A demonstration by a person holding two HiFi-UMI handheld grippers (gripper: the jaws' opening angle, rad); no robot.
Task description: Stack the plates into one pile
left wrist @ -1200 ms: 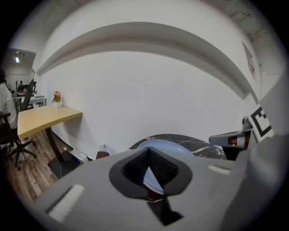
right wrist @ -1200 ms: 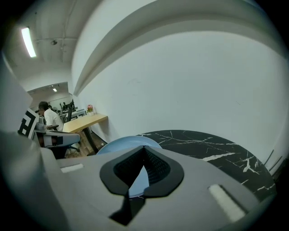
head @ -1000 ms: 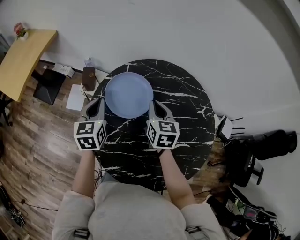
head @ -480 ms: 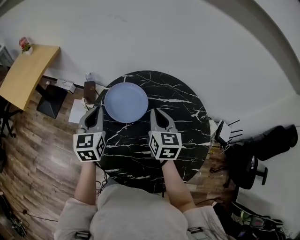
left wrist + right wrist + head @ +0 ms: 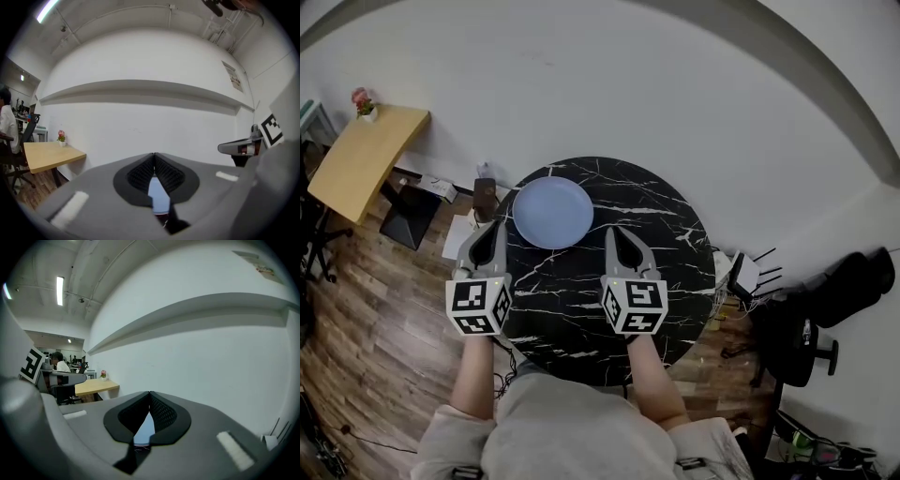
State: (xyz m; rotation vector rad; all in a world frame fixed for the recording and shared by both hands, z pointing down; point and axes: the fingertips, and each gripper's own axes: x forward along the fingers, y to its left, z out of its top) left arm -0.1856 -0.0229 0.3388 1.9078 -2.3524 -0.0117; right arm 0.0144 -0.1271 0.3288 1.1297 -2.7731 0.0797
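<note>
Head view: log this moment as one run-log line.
left gripper: shut, empty | right gripper: shut, empty | pale blue round plate: on black marble round table, beyond both grippers, untouched

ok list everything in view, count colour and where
plate: one seen, maybe a pile, pale blue, table's far left
table: one, black marble, round, centre
desk: one, light wood, upper left
flower pot: one, pink, on the desk
office chair: one, black, right of table
left gripper: one, grey, shut, empty, just short of the plate
right gripper: one, grey, shut, empty, over the table
</note>
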